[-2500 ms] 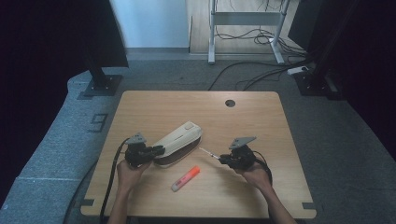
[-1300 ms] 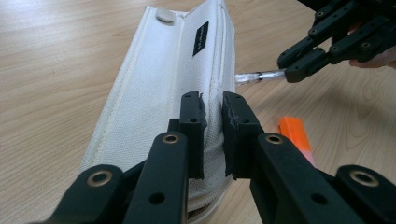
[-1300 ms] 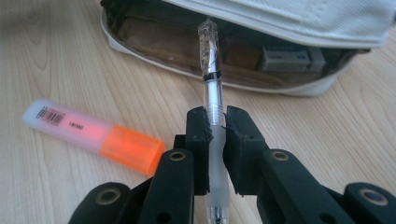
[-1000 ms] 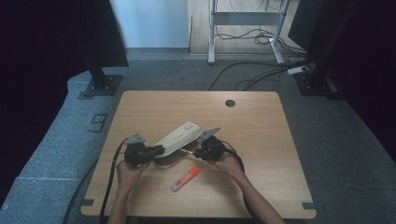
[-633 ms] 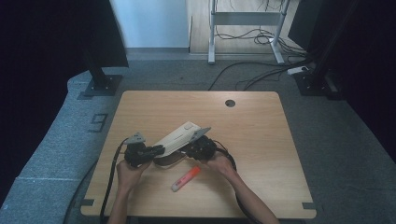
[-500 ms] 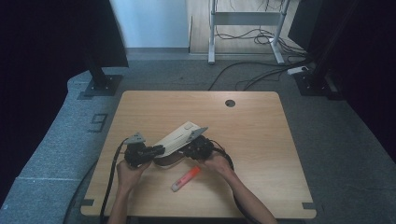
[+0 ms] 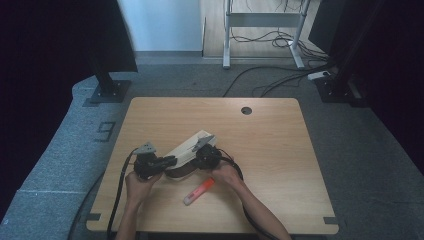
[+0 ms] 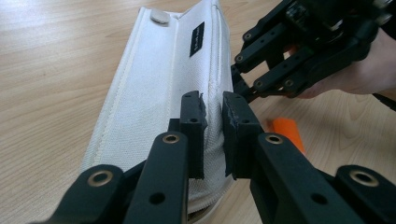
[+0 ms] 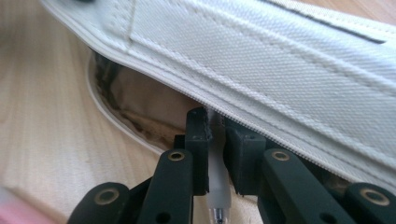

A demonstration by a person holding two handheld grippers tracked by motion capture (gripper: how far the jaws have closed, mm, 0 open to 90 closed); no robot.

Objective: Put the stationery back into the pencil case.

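White fabric pencil case (image 7: 187, 150) lies diagonally near table (image 7: 280, 145) centre, zip side open. Left gripper (image 8: 214, 135) — jaws clamped on case's top flap edge, holding it lifted. Right gripper (image 9: 215, 140) pinches a translucent pen (image 9: 218, 186), tip at the case opening, under the flap. Orange marker (image 7: 199, 191) lies on wood just beside right hand (image 7: 226, 172), apart from case.
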